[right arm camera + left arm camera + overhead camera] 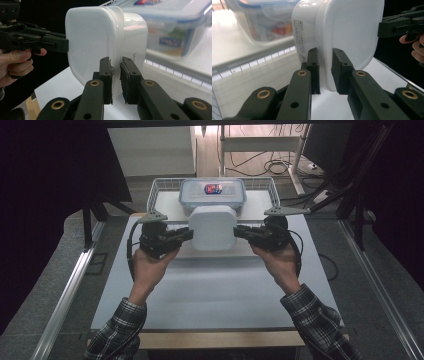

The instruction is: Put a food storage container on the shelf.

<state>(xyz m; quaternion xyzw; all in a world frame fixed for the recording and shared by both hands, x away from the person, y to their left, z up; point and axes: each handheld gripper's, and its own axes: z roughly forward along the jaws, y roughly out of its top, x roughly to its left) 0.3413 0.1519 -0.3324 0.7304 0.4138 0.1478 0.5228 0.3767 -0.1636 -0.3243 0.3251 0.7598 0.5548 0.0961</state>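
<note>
White lidded container (212, 227) is off the table (210, 290), held between 2 grippers in front of the wire basket (162, 187), lid face turned toward the person. Left gripper (187, 235) pinches the container's left lid rim, jaws narrow and clamped on it; in the left gripper view the pads (313, 62) sit either side of the rim edge. Right gripper (239, 231) does the same on the opposite rim, pads (106, 72) pressed on the lid lip. Behind it, a clear blue-clip box (212, 195) sits in the basket. Step looks like a 2-handed carry toward the basket. To do it well: keep both grips equally tight, move both hands together at 1 height so the rim does not twist out, keep the container clear of the basket wall and the clear box, set down before opening either jaw. Risk: thin rim slipping.
</note>
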